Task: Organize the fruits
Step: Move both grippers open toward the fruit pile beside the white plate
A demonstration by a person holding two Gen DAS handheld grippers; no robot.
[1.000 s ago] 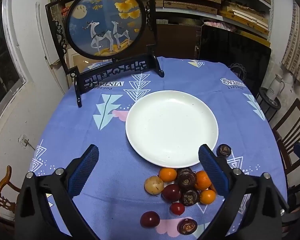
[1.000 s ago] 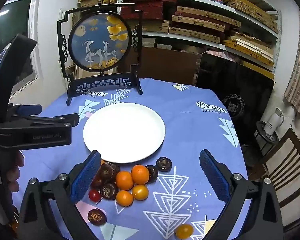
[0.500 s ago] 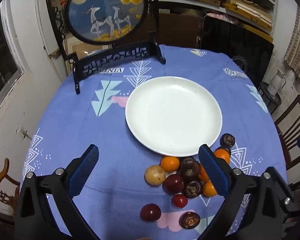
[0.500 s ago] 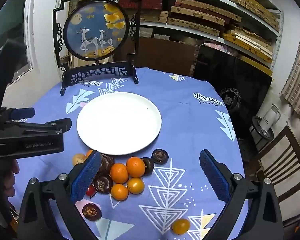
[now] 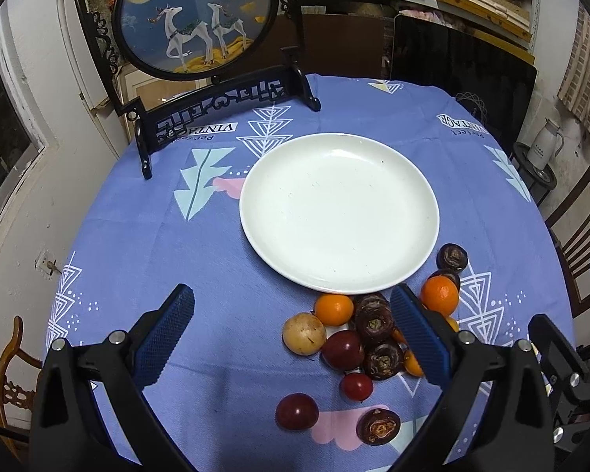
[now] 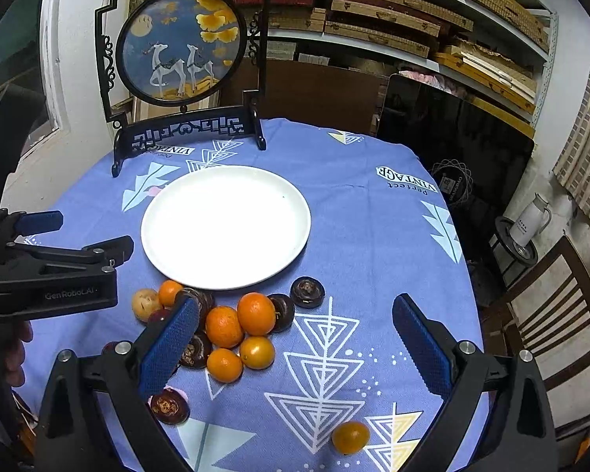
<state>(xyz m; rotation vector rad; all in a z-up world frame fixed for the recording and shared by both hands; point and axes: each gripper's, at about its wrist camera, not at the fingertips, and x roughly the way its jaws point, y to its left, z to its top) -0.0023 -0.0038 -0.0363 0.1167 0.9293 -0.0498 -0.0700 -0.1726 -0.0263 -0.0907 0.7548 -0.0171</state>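
Both the left gripper (image 5: 291, 338) and the right gripper (image 6: 295, 348) stood wide open, holding nothing. The fruits (image 6: 232, 322) lay clustered on the tablecloth (image 6: 373, 236), printed "Perfect VINTAGE", just in front of one white plate (image 6: 299, 236); one small orange (image 6: 350, 437) lay well apart.

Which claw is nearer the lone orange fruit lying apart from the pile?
Right. The right claw hangs open almost over the lone orange fruit; the left claw, also open, sits beyond the pile, toward the plate's left.
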